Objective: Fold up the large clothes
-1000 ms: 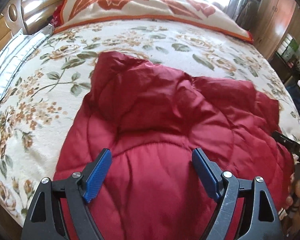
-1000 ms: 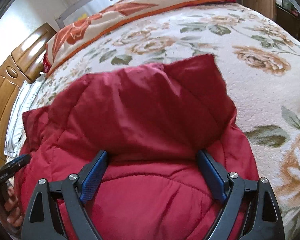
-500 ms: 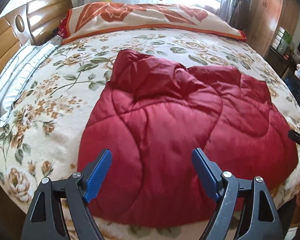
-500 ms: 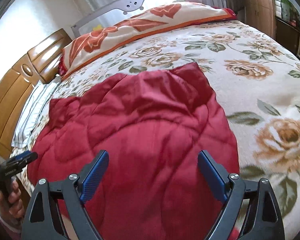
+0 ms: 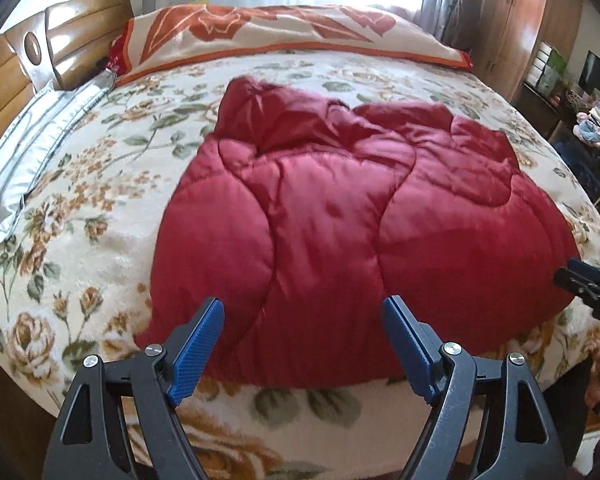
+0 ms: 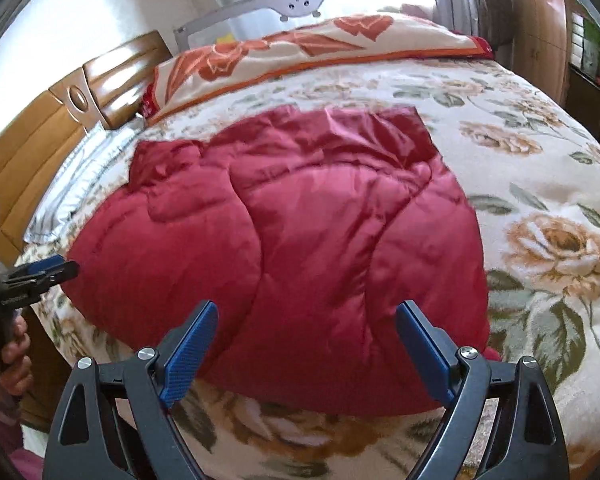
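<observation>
Our left claw (image 5: 302,346) and right claw (image 6: 306,350) both hang spread wide with nothing between the blue pads, just short of the near hem of the red quilted coat (image 5: 340,220). We judge the fold well along: the coat lies as a compact bundle on the floral bed (image 5: 80,184), its far part doubled over and rumpled, perhaps needing another fold or smoothing.
</observation>
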Tool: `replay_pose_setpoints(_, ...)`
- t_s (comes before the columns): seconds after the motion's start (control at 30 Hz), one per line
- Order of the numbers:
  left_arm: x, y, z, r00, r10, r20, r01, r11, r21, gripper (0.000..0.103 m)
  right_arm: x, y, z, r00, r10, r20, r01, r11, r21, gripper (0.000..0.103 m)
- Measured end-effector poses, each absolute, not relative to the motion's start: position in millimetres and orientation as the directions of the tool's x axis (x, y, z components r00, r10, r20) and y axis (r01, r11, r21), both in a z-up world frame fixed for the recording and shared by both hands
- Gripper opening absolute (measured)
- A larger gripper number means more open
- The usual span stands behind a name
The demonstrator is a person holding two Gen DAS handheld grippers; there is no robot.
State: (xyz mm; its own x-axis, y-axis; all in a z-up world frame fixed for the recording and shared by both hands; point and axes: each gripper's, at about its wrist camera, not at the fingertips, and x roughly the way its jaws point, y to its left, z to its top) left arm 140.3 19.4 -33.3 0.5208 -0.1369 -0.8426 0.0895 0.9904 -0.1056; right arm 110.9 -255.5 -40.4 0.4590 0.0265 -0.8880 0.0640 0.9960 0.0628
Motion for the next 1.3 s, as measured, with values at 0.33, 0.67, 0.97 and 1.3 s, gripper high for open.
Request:
replay_pose_setpoints(0.33, 144, 15, -52, 0.515, -0.100, -0.851, 0.072, 0.995, -0.074, 0.084, 103, -267, -70, 0.441, 0.031, -0.897, 0.071, 0.995, 0.069, 0.093)
replay_pose_setpoints(0.67, 156, 16, -76, 0.508, -0.101, -0.855, 0.056, 0.995, -0.085, 0.094, 93, -266, -74, 0.473, 0.031, -0.880, 0.082, 0.994, 0.079, 0.093)
replay_pose_setpoints(0.97, 157, 15, -74, 0.498, -0.095, -0.862, 0.050, 0.995, -0.081, 0.094, 93, -252, -42, 0.492, 0.018, -0.871, 0.072, 0.996, 0.061, 0.093)
replay_pose_setpoints(1.3, 157, 15, -73, 0.499, -0.091, -0.862, 0.052, 0.996, -0.075, 0.094, 112, -259, -62, 0.442, 0.022, -0.897, 0.067, 0.996, 0.057, 0.093)
